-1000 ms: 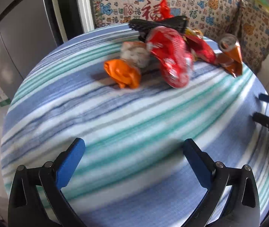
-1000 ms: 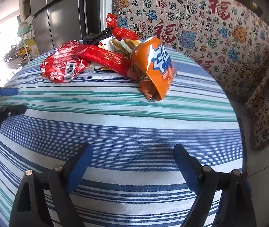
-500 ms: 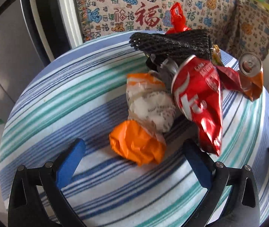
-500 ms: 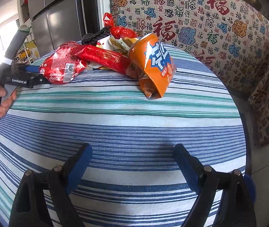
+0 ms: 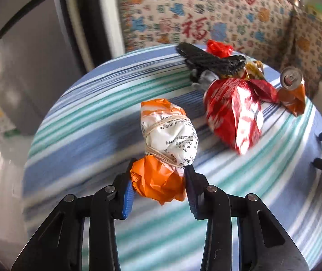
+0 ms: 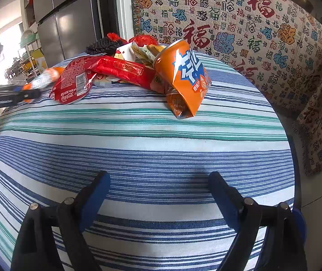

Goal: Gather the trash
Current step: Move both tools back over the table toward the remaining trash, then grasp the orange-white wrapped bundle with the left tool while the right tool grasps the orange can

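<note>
My left claw [image 5: 159,186] has just been closing and now pinches the orange end of a crinkly orange-and-white plastic bundle tied with rubber bands [image 5: 169,140], lifting it off the round striped surface [image 5: 97,122] so I can throw it away. My right claw [image 6: 158,194] waits spread wide, holding nothing.

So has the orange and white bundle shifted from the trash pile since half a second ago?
Yes. The orange and white bundle, now clamped in the just-closed left gripper, has come away from the red wrapper it lay against.
</note>
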Available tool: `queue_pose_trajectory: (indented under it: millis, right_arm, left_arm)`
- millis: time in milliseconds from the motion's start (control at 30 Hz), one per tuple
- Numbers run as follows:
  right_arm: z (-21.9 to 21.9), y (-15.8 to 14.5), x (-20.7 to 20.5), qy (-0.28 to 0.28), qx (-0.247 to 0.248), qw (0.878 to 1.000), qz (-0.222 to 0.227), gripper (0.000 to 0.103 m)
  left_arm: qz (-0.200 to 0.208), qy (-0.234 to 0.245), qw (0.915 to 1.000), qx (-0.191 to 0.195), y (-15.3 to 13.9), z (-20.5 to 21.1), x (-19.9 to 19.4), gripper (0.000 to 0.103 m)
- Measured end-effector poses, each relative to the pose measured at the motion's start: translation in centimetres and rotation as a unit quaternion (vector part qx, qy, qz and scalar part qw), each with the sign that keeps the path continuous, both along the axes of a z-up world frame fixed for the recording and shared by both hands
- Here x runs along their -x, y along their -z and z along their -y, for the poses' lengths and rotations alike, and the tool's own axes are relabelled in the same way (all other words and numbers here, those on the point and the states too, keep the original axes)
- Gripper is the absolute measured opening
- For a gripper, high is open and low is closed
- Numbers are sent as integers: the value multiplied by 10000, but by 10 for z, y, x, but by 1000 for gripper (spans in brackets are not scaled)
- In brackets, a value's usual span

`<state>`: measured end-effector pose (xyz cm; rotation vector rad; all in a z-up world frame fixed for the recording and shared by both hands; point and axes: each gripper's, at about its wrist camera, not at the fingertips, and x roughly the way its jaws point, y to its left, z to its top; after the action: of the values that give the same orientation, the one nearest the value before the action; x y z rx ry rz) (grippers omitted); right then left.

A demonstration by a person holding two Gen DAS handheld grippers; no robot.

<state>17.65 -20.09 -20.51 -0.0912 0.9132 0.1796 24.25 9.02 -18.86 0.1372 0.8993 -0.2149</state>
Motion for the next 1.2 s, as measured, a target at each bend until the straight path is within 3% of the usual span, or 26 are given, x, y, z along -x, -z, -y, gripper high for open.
queue_pose_trajectory:
  millis: [133,233,267,333,500,700,767,1200]
  right_arm:
    - [1,1,0,5,21,10000,36,91]
    - [0,2,0,7,20,10000,37,91]
    - [0,3,0,8,18,10000,37,91]
    - [-1,4,0,12,14,10000,36,91]
    - [2,6,-3,280,6,9996,4,91]
    - [19,5,-22,639,38,9979,-72,93]
    - [25,6,-32,744,34,9971,-133,103]
    - [14,12,-99,531,9,9985,-123,103]
  left_arm:
    - [-178,-425,9983,350,7,-17,40,40]
    - [-167,-532,9981,246,17,-15,57,48]
    - [-146,-525,9984,148,18,-14,57,53]
    - [-162,-592,9981,-37,21,-11,55,83]
    - [-250,-877,9958,90,28,-21,44,102]
    - [-241,-987,9948,86,31,-18,34,103]
    - [-235,-986,9948,86,31,-18,33,103]
    - [-221,-1058,9941,88,33,-15,20,103]
